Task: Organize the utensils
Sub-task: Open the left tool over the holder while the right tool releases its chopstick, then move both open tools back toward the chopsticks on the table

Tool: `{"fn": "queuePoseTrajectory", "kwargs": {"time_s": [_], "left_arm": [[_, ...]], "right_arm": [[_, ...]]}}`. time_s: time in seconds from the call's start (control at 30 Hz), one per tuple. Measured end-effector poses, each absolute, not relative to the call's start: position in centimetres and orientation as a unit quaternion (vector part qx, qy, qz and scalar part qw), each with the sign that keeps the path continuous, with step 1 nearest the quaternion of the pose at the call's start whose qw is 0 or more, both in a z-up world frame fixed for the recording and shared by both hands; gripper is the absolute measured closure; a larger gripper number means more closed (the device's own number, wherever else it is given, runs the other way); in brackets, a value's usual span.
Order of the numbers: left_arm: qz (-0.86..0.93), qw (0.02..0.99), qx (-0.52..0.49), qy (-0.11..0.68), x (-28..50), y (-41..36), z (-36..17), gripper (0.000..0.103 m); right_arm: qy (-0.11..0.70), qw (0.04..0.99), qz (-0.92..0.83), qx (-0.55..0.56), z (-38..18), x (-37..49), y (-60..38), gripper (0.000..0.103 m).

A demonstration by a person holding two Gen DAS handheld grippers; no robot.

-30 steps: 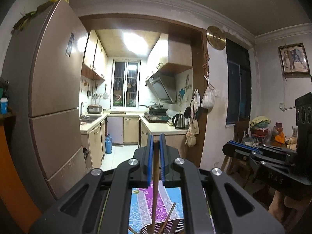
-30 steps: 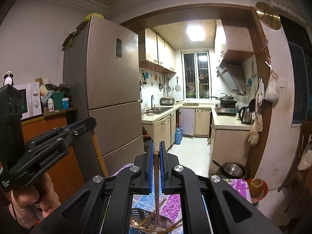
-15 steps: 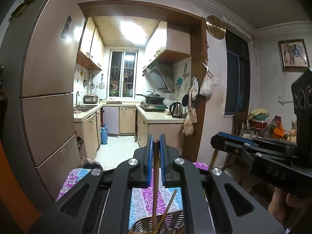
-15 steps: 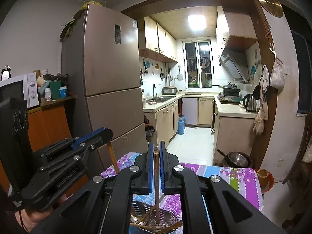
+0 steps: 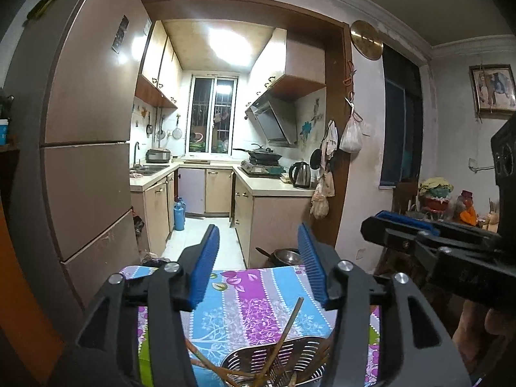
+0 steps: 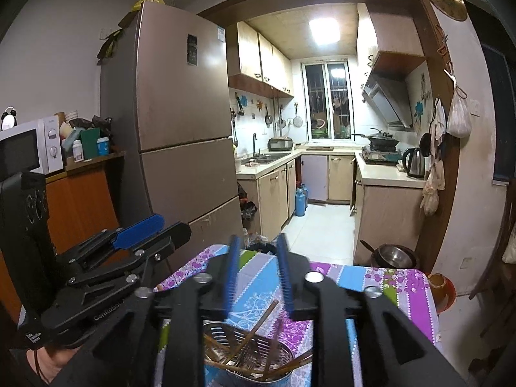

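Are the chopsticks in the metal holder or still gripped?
In. The chopsticks lean inside the perforated holder; the right gripper stands open, its jaws just opened, nothing between them.

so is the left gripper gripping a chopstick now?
No, the left gripper stands open with nothing between its pads; the chopsticks lean in the metal holder.

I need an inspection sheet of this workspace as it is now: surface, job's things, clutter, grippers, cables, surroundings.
Surface: table under a floral purple-and-blue tablecloth.
Job's things: wooden chopsticks leaning loosely in a perforated steel utensil holder.
Clutter: orange bowl at the table's far right corner.
Grippers: left gripper and right gripper both open above the holder; jaws have just been opening, nothing between them.
Cables: nothing seen.
Surroundings: brown refrigerator, white microwave, kitchen with steel kettle, steel pan on the floor.
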State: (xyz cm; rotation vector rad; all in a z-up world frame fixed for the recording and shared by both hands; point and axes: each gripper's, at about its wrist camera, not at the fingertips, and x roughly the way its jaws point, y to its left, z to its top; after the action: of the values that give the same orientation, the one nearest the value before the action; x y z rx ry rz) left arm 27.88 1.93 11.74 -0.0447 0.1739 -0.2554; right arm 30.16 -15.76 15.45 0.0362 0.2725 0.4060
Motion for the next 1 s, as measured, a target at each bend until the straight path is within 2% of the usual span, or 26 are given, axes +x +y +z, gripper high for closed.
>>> {"fn": "queuePoseTrajectory", "kwargs": {"time_s": [0.1,0.37,0.5,0.67,0.9,1.0], "left_arm": [[-0.118,0.99,-0.015,0.073,26.1,2.4,12.2,0.046],[-0.102,0.994,0.012,0.027,15.7,6.0,11.1,0.031],[-0.098,0.994,0.033,0.042,10.4,7.2,7.6,0.03],[-0.095,0.991,0.046,0.085,6.1,7.5,1.5,0.029],[-0.101,0.977,0.024,0.186,4.4,7.6,-7.7,0.03],[-0.105,0.974,0.035,0.199,3.6,6.9,-10.2,0.03]], "right_arm": [[0.111,0.974,0.199,0.017,16.1,27.8,-16.6,0.062],[0.059,0.974,0.218,-0.001,15.2,15.2,-19.3,0.059],[0.057,0.972,0.229,0.001,11.0,8.2,-20.2,0.059],[0.104,0.97,0.22,0.006,1.8,2.6,-19.5,0.059],[0.188,0.962,0.199,0.011,-8.1,0.8,-18.3,0.072],[0.22,0.955,0.201,0.009,-11.4,0.9,-17.6,0.075]]}}
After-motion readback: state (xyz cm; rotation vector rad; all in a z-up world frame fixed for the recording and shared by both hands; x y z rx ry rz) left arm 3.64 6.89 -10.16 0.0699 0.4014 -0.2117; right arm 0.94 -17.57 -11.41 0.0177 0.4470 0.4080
